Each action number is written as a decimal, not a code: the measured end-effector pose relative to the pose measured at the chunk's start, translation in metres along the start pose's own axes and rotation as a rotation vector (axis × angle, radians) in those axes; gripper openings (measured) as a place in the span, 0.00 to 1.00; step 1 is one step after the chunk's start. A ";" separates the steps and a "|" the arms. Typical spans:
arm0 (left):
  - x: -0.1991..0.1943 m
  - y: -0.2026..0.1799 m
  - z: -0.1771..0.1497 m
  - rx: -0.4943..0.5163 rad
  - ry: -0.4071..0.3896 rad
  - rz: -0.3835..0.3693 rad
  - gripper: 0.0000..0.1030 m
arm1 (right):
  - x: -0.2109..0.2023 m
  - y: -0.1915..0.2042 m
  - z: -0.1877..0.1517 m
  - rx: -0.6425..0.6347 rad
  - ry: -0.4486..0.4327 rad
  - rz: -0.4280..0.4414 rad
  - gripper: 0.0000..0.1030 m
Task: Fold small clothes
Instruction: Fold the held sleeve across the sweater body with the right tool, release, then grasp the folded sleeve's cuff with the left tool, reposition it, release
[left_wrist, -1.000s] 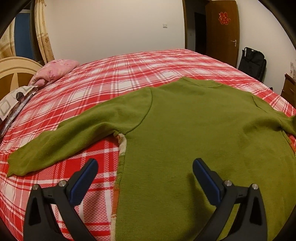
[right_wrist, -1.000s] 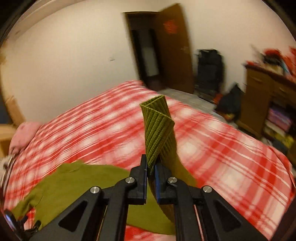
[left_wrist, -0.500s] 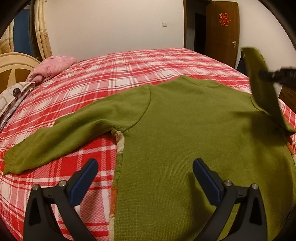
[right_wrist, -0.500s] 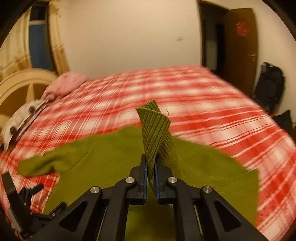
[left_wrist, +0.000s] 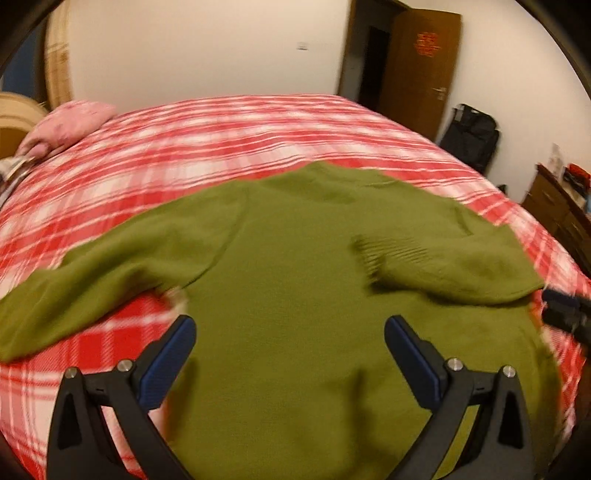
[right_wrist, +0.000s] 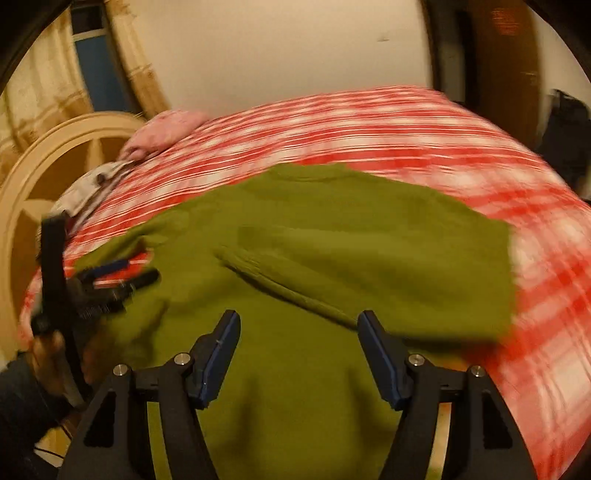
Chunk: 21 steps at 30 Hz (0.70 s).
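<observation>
A green knit sweater (left_wrist: 295, 288) lies flat on the red plaid bed (left_wrist: 207, 140). Its right sleeve (left_wrist: 436, 266) is folded inward across the body, with the ribbed cuff (left_wrist: 384, 251) near the middle. Its left sleeve (left_wrist: 74, 295) stretches out to the left. My left gripper (left_wrist: 290, 332) is open and empty over the sweater's lower body. My right gripper (right_wrist: 299, 328) is open and empty just short of the folded sleeve (right_wrist: 332, 273). The left gripper also shows at the left of the right wrist view (right_wrist: 110, 277).
A pink pillow (left_wrist: 66, 125) and a round wooden headboard (right_wrist: 44, 177) are at the far left of the bed. A brown door (left_wrist: 421, 62), a black bag (left_wrist: 469, 136) and a wooden dresser (left_wrist: 557, 214) stand along the right wall.
My right gripper carried the right sleeve over the sweater's body, opened and let it go. The sleeve now lies folded on the body. My left gripper stayed open.
</observation>
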<state>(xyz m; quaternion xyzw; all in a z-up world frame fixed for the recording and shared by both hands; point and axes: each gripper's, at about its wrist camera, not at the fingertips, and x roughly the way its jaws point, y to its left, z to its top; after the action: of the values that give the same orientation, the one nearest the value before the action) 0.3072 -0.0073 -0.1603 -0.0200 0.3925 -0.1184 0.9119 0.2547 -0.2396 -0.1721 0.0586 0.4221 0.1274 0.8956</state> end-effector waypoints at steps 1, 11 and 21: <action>0.003 -0.010 0.007 0.010 -0.002 -0.019 1.00 | -0.010 -0.007 -0.011 0.014 -0.020 -0.044 0.65; 0.075 -0.060 0.036 -0.076 0.218 -0.155 0.61 | -0.047 -0.007 -0.077 -0.040 -0.185 -0.179 0.65; 0.049 -0.070 0.053 -0.087 0.110 -0.180 0.10 | -0.053 0.017 -0.096 -0.232 -0.277 -0.170 0.65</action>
<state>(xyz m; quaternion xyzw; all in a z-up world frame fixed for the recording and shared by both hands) 0.3639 -0.0896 -0.1492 -0.0884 0.4433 -0.1834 0.8730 0.1447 -0.2385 -0.1905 -0.0640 0.2806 0.0901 0.9535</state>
